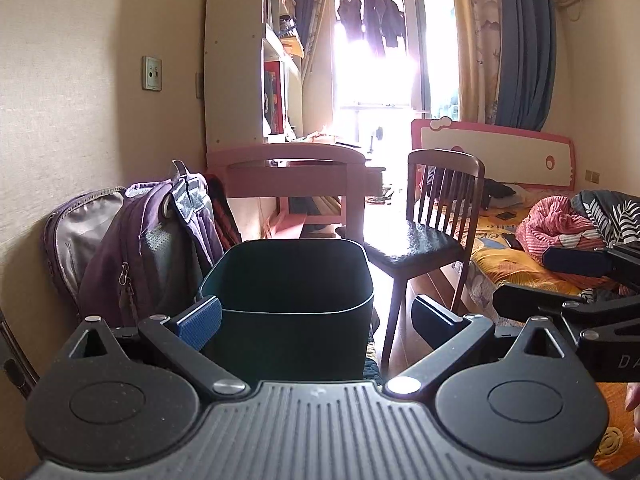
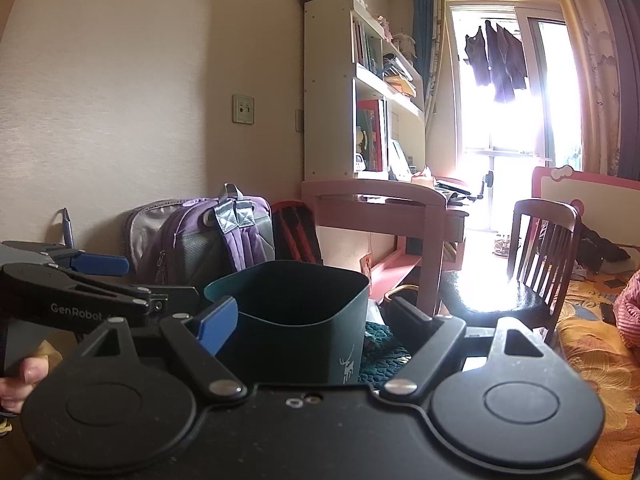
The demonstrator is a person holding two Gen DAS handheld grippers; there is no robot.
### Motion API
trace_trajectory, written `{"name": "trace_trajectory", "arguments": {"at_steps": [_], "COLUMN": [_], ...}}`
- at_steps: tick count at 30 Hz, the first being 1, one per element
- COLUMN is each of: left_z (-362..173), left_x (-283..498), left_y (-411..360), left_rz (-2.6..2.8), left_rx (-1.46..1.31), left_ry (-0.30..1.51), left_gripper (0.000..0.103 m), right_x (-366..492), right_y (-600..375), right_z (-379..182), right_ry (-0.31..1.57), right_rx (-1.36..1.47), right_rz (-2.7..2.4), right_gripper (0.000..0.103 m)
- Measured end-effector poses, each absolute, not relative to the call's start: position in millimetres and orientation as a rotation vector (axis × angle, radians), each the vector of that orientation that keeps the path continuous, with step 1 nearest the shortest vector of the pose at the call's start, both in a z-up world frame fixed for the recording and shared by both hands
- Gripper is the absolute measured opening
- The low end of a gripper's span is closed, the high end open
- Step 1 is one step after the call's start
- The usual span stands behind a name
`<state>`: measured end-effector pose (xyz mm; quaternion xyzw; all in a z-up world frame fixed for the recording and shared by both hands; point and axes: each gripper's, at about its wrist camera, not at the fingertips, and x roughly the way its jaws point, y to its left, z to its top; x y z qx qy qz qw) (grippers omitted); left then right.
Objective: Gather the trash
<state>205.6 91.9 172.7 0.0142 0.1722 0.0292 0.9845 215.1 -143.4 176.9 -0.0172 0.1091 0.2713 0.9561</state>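
Both grippers point at the dark green, square-mouthed plastic bin (image 1: 292, 280), which stands just ahead of their fingertips. The left gripper (image 1: 316, 314) and the right gripper (image 2: 312, 320) each have jaws spread apart, holding nothing. The bin looks empty, so a good next step is probably to find litter first and keep the bin upright.

Floor (image 1: 404, 312): wooden, sunlit; a dark green bin (image 1: 292, 304) is seen at 6 o'clock and a wooden chair (image 1: 436, 216) at 3 o'clock.
Bed (image 1: 516, 268): at 3 o'clock; a pink blanket (image 1: 556, 228) is laid on a yellow floral sheet.
Counter (image 1: 292, 168): pink, at 12 o'clock; its load is lost in glare.
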Motion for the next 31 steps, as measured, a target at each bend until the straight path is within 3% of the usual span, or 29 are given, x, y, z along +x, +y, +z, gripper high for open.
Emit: {"name": "trace_trajectory", "arguments": {"at_steps": [31], "left_z": [152], "left_x": [204], "left_y": [93], "left_rz": [0.028], "left_rx": [-0.033], "left_ry": [0.353], "left_gripper": [0.103], "right_x": [211], "right_y": [-158], "right_z": [148], "right_ry": [0.293], "right_rx": [0.013], "right_rz": [0.531], "right_gripper": [0.083]}}
